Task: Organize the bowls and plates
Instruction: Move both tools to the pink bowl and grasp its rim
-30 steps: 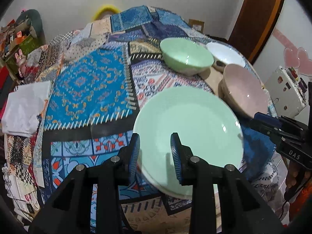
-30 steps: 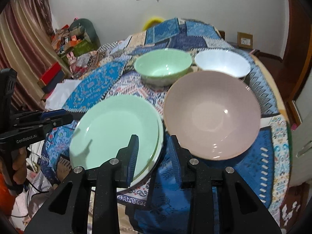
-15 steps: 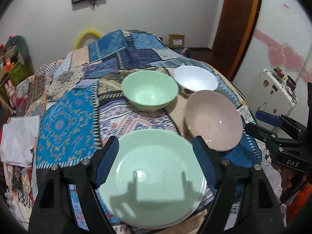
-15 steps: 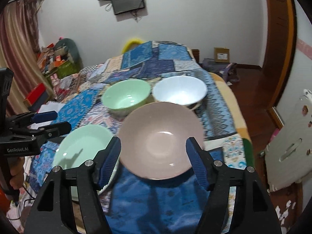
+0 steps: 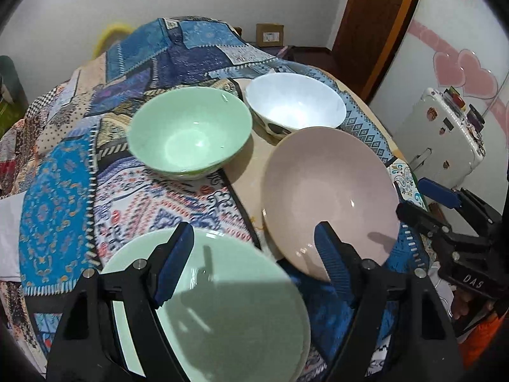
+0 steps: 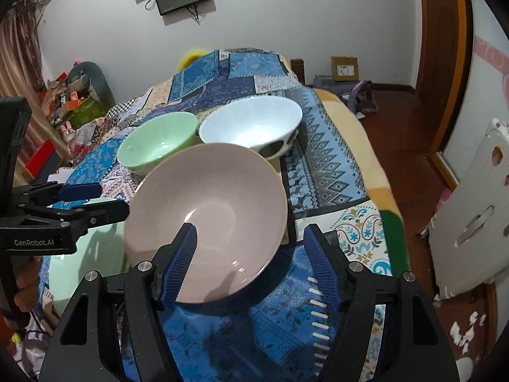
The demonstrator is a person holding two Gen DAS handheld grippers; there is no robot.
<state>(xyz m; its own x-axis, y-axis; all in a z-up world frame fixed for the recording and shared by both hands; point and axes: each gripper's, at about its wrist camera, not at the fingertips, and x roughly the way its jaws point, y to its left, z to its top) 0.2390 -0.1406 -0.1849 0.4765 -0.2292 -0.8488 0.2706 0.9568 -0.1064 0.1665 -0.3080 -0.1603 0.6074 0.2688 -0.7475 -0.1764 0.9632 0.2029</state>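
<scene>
Patchwork cloth [image 5: 57, 210] covers table; door [image 6: 442, 63] right.

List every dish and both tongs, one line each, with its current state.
Green plate: flat on the cloth, empty.
Pink bowl: upright, empty, tilted, rim over the plate's edge.
Green bowl: upright, empty.
White bowl: upright, empty.
Left tongs: open, holding nothing.
Right tongs: open, holding nothing.
</scene>
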